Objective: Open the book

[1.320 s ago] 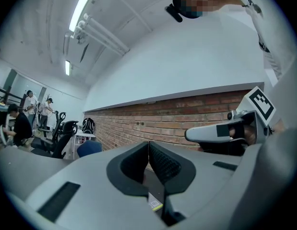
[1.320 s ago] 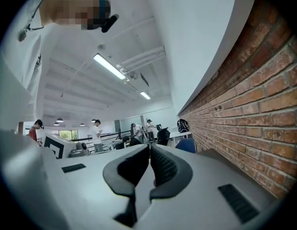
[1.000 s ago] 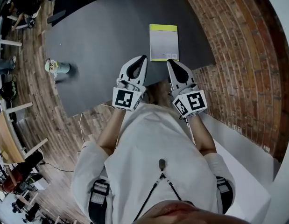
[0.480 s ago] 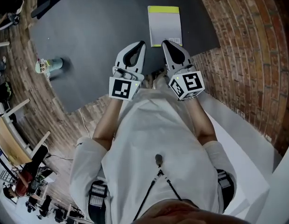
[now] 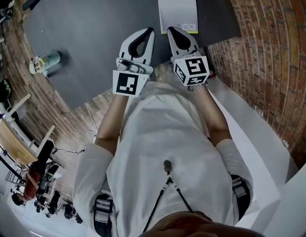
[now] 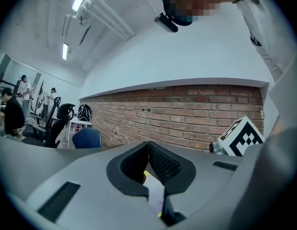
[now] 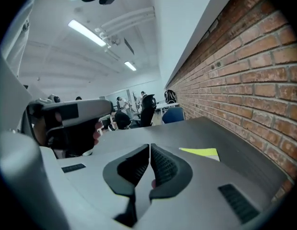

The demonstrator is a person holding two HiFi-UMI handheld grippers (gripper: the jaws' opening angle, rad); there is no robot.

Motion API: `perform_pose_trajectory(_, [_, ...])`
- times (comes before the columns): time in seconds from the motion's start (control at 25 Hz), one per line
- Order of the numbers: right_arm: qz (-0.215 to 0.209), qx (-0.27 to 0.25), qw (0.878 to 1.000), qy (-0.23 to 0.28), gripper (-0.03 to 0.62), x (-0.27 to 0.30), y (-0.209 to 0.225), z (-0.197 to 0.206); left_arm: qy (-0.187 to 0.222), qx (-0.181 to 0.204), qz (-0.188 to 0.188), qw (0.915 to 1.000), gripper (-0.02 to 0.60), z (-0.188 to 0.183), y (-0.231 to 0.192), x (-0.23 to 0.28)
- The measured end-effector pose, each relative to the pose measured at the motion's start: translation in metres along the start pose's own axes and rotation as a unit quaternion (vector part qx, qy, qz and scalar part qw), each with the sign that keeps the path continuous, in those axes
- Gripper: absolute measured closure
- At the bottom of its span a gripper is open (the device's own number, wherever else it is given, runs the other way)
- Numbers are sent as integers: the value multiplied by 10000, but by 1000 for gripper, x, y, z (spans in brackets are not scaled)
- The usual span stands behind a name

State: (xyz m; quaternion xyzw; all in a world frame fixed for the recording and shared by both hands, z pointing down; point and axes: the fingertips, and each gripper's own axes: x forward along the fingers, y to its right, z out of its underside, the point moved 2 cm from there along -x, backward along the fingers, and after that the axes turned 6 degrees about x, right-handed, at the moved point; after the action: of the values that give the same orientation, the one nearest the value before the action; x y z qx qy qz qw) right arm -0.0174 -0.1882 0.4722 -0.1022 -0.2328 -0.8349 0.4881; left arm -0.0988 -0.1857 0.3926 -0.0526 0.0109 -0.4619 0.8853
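left gripper (image 5: 147, 32) jaws together, empty, over the dark table (image 5: 93, 23); right gripper (image 5: 172, 31) just beside it on its right, jaws also together on nothing; closed book (image 5: 177, 6) flat on the table right at the right gripper's tips, ahead-right of the left one, contact unclear.

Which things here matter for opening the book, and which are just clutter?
For the job:
- book, closed, flat on the table
- left gripper, shut, empty
- right gripper, shut, empty

Lying about:
- small green figure near the table's left edge
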Motion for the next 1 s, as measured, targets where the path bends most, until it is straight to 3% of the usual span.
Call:
perform_pose_trajectory(0.64, [193,275,9874,-1546,556,63,40,117,-249,-174,-107,9995,558,32,-1,14])
perform_pose_trajectory(1.0, [364,234,9770,-2089,554,77,52,154,-254,-206,-66,9994,558,33,1,15])
